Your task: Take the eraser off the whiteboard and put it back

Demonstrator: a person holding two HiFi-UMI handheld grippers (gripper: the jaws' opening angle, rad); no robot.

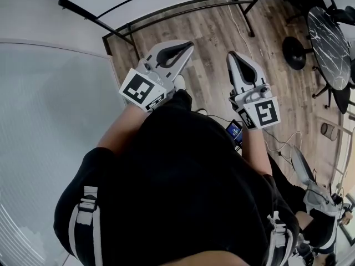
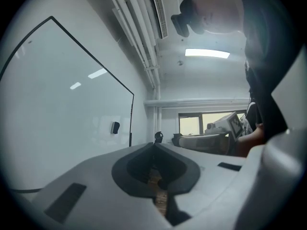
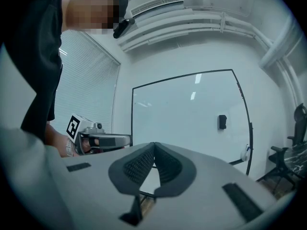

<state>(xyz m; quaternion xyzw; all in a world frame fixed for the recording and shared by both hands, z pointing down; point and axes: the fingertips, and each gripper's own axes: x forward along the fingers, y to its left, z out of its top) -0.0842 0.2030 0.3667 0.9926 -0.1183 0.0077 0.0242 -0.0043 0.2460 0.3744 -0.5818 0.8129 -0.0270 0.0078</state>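
**Two shut, empty grippers, and the eraser is on the whiteboard, not yet touched**

Head view: the left gripper [image 1: 187,46] and right gripper [image 1: 232,55] point level, side by side over the wooden floor [image 1: 211,29]. Both are shut and hold nothing.
Left gripper view: its jaws touch. The eraser [image 2: 115,127], a small dark block, sticks to the whiteboard [image 2: 62,99] at 10 o'clock from the tips, well apart.
Right gripper view: its jaws touch too, and the eraser [image 3: 221,121] is at 2 o'clock. It looks light and stiff, so a pinch on its two long sides should work.
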